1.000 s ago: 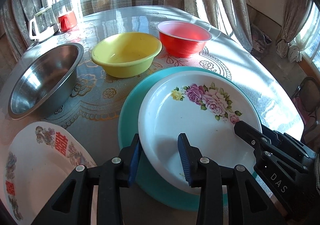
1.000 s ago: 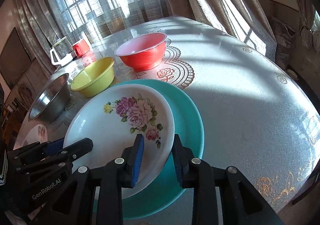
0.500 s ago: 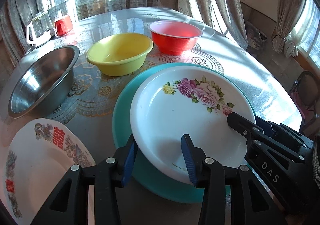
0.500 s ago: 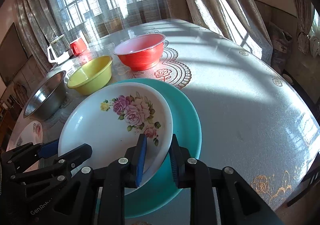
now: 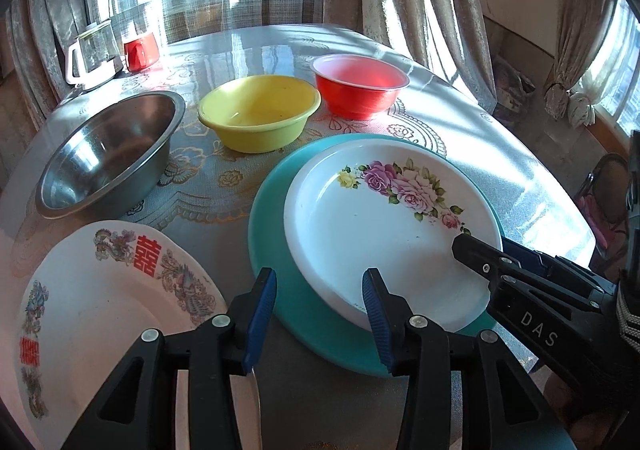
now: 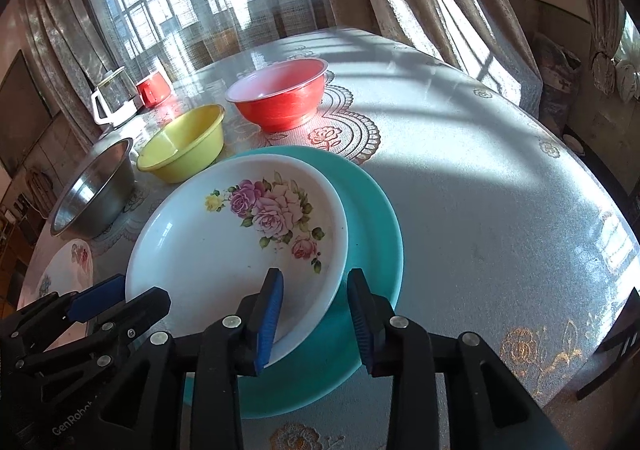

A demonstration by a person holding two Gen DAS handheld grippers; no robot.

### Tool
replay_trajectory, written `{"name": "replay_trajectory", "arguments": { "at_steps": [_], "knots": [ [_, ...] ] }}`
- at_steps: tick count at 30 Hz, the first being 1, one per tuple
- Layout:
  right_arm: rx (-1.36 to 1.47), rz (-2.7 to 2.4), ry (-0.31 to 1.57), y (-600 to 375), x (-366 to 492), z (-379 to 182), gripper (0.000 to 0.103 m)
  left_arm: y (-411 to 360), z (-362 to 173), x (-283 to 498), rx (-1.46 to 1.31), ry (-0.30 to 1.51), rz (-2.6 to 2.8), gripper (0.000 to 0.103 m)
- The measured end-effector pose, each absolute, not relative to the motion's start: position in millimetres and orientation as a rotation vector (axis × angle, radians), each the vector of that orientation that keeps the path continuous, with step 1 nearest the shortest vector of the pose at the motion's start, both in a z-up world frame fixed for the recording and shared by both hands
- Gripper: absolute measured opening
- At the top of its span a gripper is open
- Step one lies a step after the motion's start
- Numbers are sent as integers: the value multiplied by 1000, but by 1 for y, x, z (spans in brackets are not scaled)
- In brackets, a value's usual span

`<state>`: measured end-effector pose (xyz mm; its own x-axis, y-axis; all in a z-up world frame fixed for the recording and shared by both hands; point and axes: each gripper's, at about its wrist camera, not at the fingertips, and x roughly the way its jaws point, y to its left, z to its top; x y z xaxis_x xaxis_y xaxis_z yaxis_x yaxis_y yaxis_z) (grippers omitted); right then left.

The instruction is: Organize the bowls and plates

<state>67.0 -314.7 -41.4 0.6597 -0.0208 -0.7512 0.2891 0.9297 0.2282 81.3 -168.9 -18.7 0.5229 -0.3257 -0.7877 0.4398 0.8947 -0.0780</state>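
Observation:
A white rose-patterned plate [image 5: 384, 217] [image 6: 240, 234] lies on a larger teal plate [image 5: 272, 242] [image 6: 372, 209]. My left gripper [image 5: 320, 302] is open and straddles the near left rims of both plates. My right gripper [image 6: 314, 306] is open around the white plate's near right rim. A white plate with red characters [image 5: 100, 298] [image 6: 68, 266] lies to the left. A steel bowl [image 5: 108, 153] [image 6: 96, 185], a yellow bowl [image 5: 260, 117] [image 6: 184, 141] and a red bowl [image 5: 360, 85] [image 6: 280, 93] stand in a row behind.
A glass jug [image 5: 92, 49] [image 6: 116, 97] and a red cup [image 5: 140, 47] [image 6: 154, 89] stand at the table's far left. The round table [image 6: 480, 169] has a lace-patterned cover. Curtained windows are behind it, and a chair [image 5: 608, 193] stands to the right.
Both grippers have opened wider and let go of the white rose plate. It has come down and now rests on the teal plate. Both grippers have drawn back a little.

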Motion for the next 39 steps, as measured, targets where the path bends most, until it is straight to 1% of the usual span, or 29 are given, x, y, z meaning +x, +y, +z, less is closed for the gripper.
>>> {"name": "replay_trajectory", "arguments": {
  "at_steps": [11, 16, 22, 23, 25, 34, 39],
  "knots": [
    [349, -178, 814, -307, 60, -30, 37, -147, -1, 62, 119, 855, -482, 47],
    [326, -204, 799, -302, 58, -22, 40, -129, 8, 58, 82, 839, -481, 50],
    [328, -206, 775, -300, 55, -14, 40, -98, 17, 57, 20, 828, -444, 53],
    [331, -198, 771, -299, 55, -13, 40, -92, 18, 57, 14, 825, -434, 55],
    [338, -170, 764, -295, 55, -10, 40, -81, 18, 58, -3, 824, -412, 57],
    [368, 105, 752, -254, 60, -3, 41, -26, 17, 62, -80, 822, -315, 57],
    [372, 280, 784, -218, 66, -6, 41, 9, 17, 63, -119, 815, -252, 57]
  ]
}}
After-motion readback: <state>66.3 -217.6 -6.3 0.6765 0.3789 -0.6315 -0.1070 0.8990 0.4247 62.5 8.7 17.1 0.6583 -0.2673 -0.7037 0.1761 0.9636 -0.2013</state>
